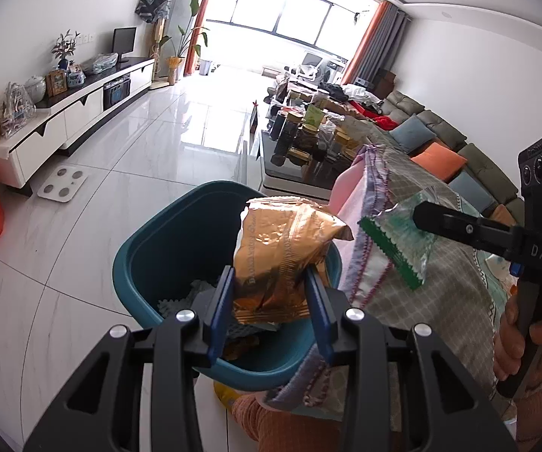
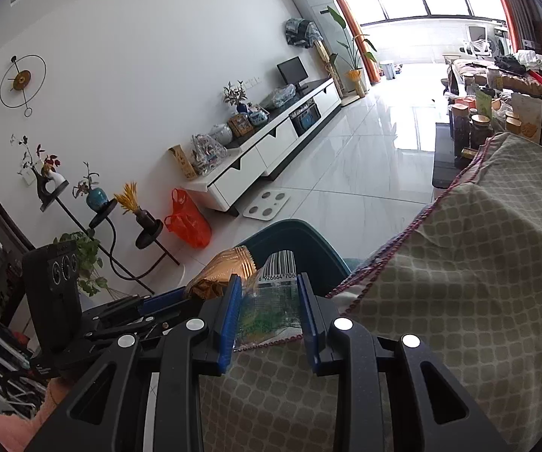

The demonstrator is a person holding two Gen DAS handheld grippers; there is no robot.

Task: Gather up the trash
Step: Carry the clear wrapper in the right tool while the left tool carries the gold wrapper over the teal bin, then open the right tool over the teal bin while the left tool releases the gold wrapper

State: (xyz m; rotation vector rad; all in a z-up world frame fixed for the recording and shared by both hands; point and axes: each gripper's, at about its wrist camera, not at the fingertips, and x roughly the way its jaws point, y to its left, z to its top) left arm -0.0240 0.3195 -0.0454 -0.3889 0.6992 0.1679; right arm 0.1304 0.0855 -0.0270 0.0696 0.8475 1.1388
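Two foil snack wrappers carried toward the teal bin [image 1: 165, 248]. The left gripper [image 1: 271, 293] pinches the gold wrapper [image 1: 282, 260] at its lower half, directly above the bin mouth. The right gripper [image 2: 269, 301] pinches the green wrapper [image 2: 271, 301] by one end, over the quilted cloth [image 2: 459, 263] just beside the bin. Both wrappers look light, thin, crinkly and probably slick, so a flat pinch near a sealed edge suits them. Both grippers angle downward; the right hand [image 1: 527, 342] grips its handle.
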